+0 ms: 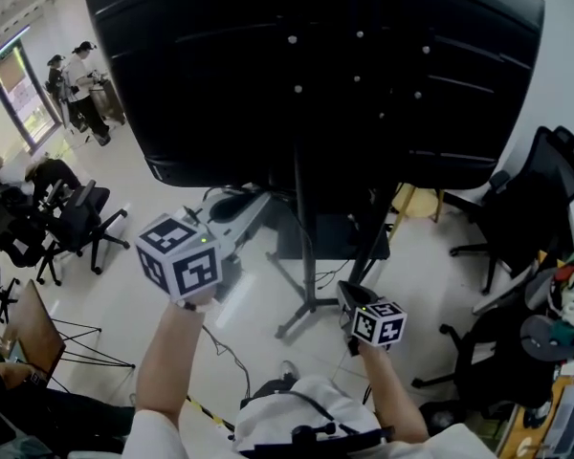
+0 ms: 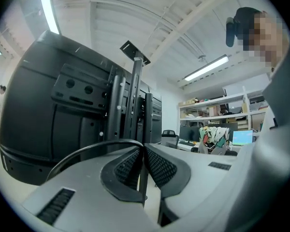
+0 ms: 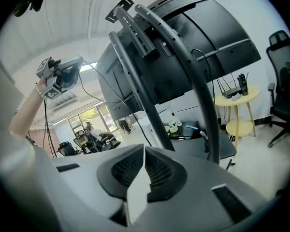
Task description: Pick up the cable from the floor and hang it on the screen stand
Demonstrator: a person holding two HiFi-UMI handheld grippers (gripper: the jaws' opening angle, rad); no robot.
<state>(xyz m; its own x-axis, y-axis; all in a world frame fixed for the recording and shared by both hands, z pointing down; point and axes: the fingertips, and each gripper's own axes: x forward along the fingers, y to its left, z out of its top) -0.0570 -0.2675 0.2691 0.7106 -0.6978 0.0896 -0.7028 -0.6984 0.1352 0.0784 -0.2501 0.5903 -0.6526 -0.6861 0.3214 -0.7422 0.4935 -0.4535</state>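
Left grey plastic tool (image 2: pixel 143 146): ribbed pads (image 2: pixel 129 166) clamped on the thin black cable (image 2: pixel 90 146), pinched at the tips. The cable arcs off to the left. Tool is high and level, just beside the rear of the large black screen (image 1: pixel 316 65) on its black metal screen stand (image 1: pixel 299 247). Below the hand the cable trails down toward the pale floor (image 1: pixel 258 304). Its white marker cube (image 1: pixel 180 256) shows black square patterns. Right grey tool (image 3: pixel 144 148): lower, right of the post, pads a sliver apart, empty.
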